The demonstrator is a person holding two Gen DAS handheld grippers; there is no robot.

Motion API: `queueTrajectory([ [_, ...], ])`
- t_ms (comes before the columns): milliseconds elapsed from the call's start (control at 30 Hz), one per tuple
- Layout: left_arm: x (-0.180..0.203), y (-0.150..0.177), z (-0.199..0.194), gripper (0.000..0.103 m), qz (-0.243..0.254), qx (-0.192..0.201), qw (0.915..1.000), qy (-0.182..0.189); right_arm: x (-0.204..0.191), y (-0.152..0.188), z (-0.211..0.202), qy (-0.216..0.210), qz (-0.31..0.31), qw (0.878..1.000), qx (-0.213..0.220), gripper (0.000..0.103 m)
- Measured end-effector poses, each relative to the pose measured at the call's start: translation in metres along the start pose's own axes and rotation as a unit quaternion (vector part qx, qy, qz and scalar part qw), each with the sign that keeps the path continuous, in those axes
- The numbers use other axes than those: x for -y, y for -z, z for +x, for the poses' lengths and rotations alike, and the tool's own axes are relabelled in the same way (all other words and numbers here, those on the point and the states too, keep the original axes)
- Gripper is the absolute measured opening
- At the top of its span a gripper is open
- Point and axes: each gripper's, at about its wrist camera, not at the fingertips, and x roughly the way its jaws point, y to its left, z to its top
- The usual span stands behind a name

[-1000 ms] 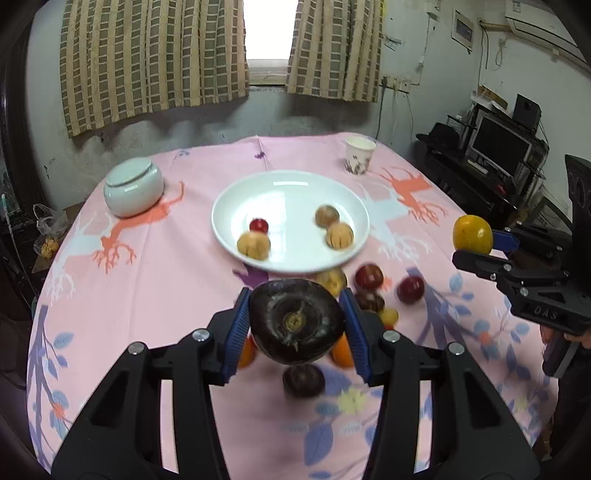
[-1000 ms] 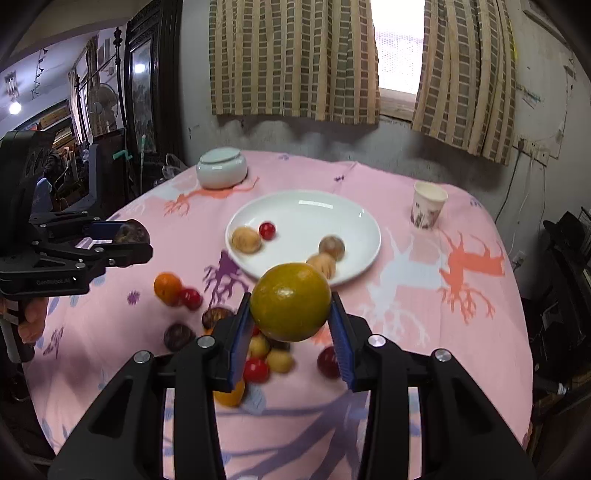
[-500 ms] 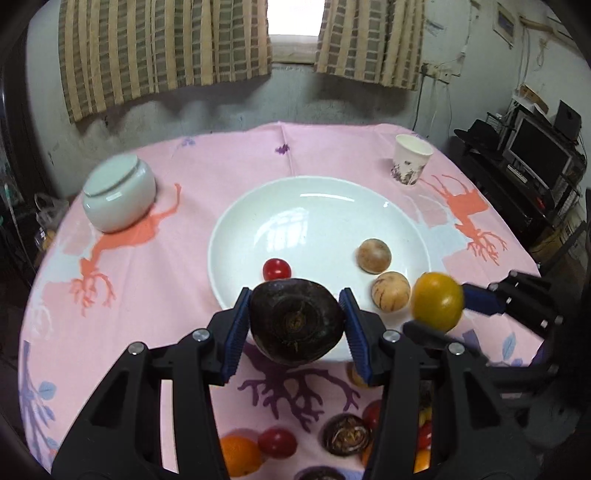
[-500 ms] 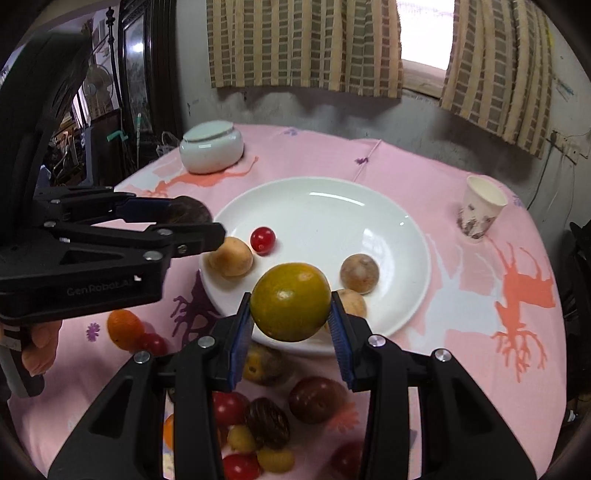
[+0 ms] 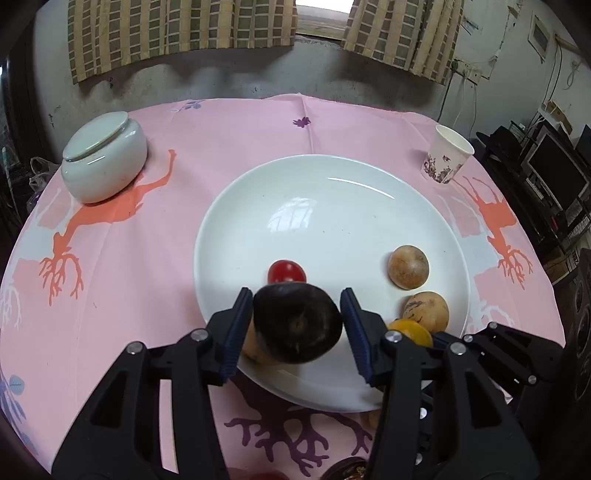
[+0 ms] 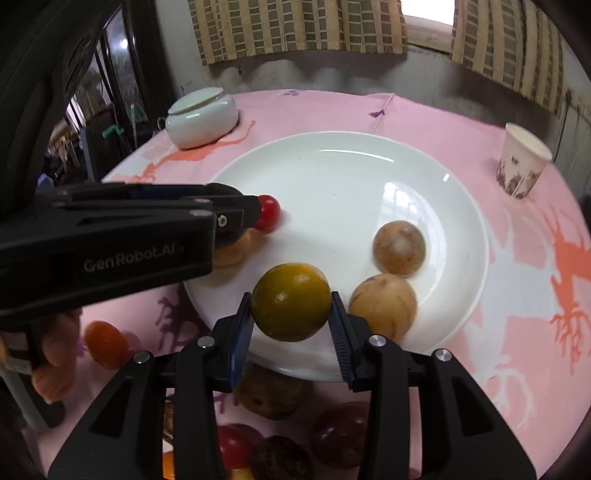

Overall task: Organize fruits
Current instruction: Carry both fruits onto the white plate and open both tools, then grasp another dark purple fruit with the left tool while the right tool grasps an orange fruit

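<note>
Currently: two fruits held over the plate

Pink patterned cloth covers the round worktop (image 5: 229, 122); striped curtains (image 5: 177, 29) hang behind. The white plate (image 5: 332, 192) sits centrally. The left gripper (image 5: 297, 325) fingers clamp a dark, round fruit (image 5: 297, 326), long axis crosswise. The right gripper (image 6: 291, 314) fingers clamp a yellow-green orange (image 6: 291, 301) above the plate's near rim.

Your two wrist views sit close above the near rim of the white plate (image 5: 369, 177) (image 6: 332, 155), both facing the curtained window; each shares the plate.
</note>
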Motion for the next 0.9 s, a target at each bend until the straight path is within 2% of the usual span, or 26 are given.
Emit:
queueTrajectory([
  [33,0.001,0.0,-0.004,0.054,0.002,0.004,1.0,0.002,-0.002,0.0,-0.003,0.01,-0.005,1.0,0.009,0.043],
  [100,0.004,0.001,-0.015,0.069,0.01,0.021,0.9997,-0.009,-0.004,0.001,-0.008,0.03,-0.015,0.999,0.021,0.046],
  [133,0.005,0.001,-0.02,0.07,0.011,0.03,0.9994,-0.013,-0.003,0.001,-0.01,0.033,-0.01,0.999,0.022,0.046],
  [267,0.005,0.007,-0.039,0.07,0.002,0.032,0.9995,-0.001,0.003,0.01,-0.029,0.024,0.005,0.999,0.025,0.046],
  [367,0.005,0.02,-0.057,0.07,0.017,0.039,0.9991,-0.003,0.007,0.023,-0.052,0.029,0.007,0.999,0.032,0.046],
  [467,0.002,0.035,-0.074,0.073,0.02,0.04,0.999,0.004,0.018,0.039,-0.083,0.028,0.028,0.998,0.051,0.056],
  [633,-0.005,0.067,-0.102,0.074,0.023,0.052,0.9982,0.017,0.022,0.074,-0.131,0.018,0.049,0.995,0.088,0.06],
  [700,-0.006,0.08,-0.11,0.075,0.026,0.055,0.9979,0.021,0.021,0.087,-0.141,0.03,0.053,0.994,0.096,0.065],
  [900,-0.008,0.115,-0.122,0.077,0.031,0.053,0.998,0.016,0.02,0.104,-0.14,0.052,0.054,0.994,0.082,0.065],
])
